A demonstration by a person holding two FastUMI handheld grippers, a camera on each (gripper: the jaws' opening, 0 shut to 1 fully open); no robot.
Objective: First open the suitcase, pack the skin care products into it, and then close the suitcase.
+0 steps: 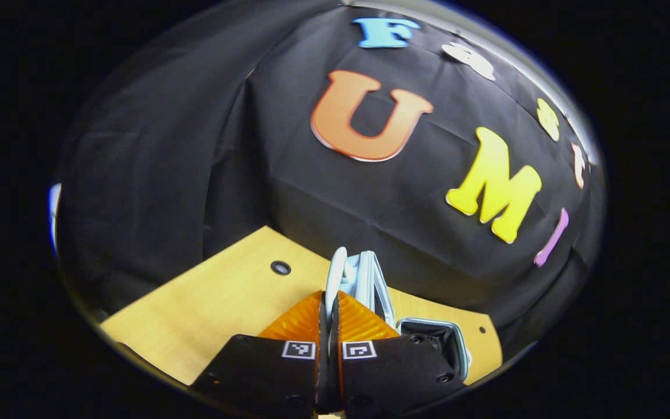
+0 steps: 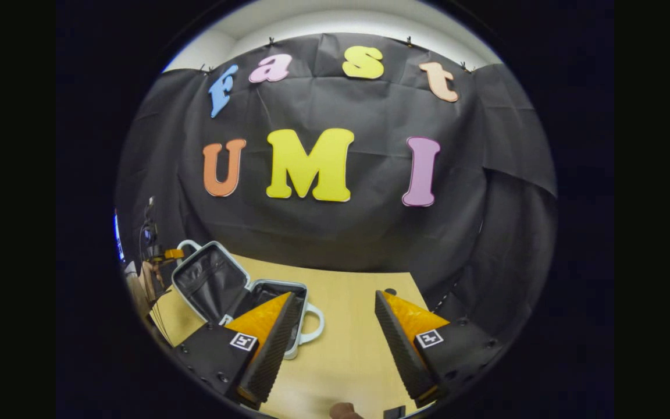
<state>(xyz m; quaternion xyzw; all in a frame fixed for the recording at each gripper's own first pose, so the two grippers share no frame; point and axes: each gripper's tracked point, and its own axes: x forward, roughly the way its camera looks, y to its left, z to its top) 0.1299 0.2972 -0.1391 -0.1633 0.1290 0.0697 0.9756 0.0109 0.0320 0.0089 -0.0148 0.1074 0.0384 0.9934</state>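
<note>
Table (image 2: 346, 326): pale wood, set against the black cloth wall, with a small dark hole (image 1: 280, 267) in the top seen in the left gripper view.
Suitcase (image 2: 236, 291): small, pale blue-white shell with a dark lining, lying open at the table's left end in the right gripper view; its long axis runs across the table.
Lid (image 2: 210, 279): raised and tilted back to the left, lining facing the right gripper.
Side handle (image 2: 314, 326): a pale loop on the lower half, pointing to the table's middle.
Left gripper (image 1: 329, 326): orange fingers pressed together on the pale handle (image 1: 335, 273) at the lid's edge; the lid stands edge-on just ahead of it.
Right gripper (image 2: 335, 331): fingers spread wide, nothing between them, above bare table, just right of the case.
In the way: the right gripper's left finger (image 2: 265, 331) covers part of the lower half.
</note>
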